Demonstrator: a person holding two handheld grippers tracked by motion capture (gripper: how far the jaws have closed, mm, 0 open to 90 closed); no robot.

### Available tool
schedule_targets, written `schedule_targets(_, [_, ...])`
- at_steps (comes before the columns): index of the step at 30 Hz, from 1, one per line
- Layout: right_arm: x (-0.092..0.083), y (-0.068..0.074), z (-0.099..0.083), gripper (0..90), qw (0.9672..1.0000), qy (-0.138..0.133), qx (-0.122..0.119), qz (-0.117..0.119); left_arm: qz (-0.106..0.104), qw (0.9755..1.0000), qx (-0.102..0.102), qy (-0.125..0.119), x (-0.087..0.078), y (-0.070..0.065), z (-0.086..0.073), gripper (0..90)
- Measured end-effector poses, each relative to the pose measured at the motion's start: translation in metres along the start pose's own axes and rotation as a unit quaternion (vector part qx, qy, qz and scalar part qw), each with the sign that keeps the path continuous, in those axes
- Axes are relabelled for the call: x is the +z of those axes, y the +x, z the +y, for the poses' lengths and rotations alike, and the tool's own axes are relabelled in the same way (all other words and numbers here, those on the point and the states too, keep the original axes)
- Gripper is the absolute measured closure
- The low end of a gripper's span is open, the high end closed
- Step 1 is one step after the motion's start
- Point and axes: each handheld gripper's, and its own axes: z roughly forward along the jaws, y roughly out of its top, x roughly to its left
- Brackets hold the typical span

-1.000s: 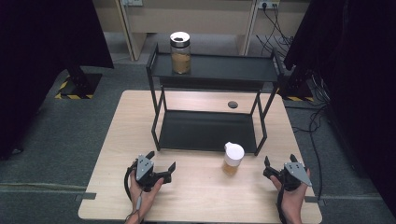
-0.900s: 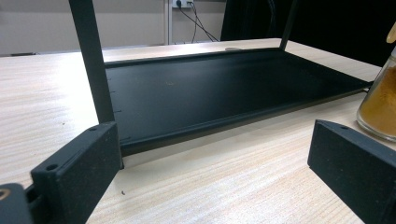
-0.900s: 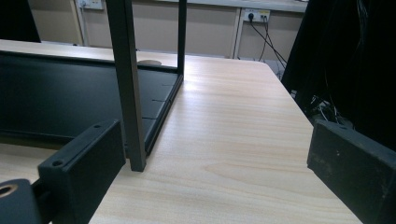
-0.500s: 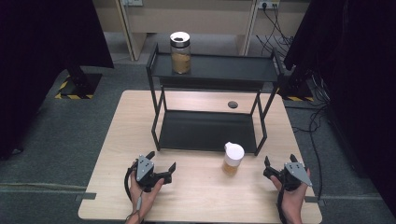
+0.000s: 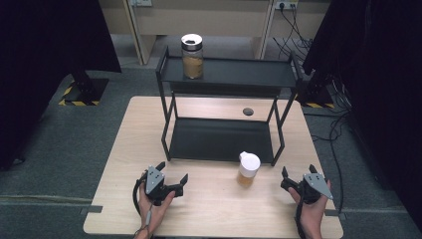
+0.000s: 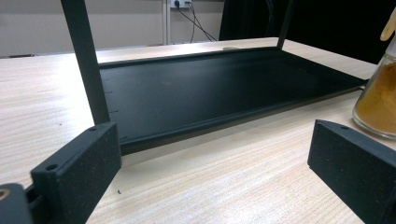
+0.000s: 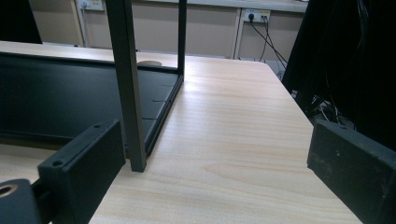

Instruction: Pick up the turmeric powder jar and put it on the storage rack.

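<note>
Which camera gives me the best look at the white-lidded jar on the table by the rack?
The high view: the white-lidded jar stands whole and upright on the table, just in front of the black rack. The left gripper view catches a slice of its glass and amber contents at the right edge.

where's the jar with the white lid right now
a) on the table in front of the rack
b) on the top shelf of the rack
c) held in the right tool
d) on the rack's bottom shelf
a: the white-lidded jar stands on the table just in front of the black rack, between the two tools, held by neither.
</note>
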Motion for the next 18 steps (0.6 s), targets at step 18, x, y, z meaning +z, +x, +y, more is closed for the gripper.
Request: schedule_targets(18, [0.0007, -0.0017, 0.0016, 4.4, 1.0000, 0.004, 0.006, 0.002, -0.001, 1.0000, -0.003, 0.000, 0.0002, 0.0002, -0.0001, 1.7])
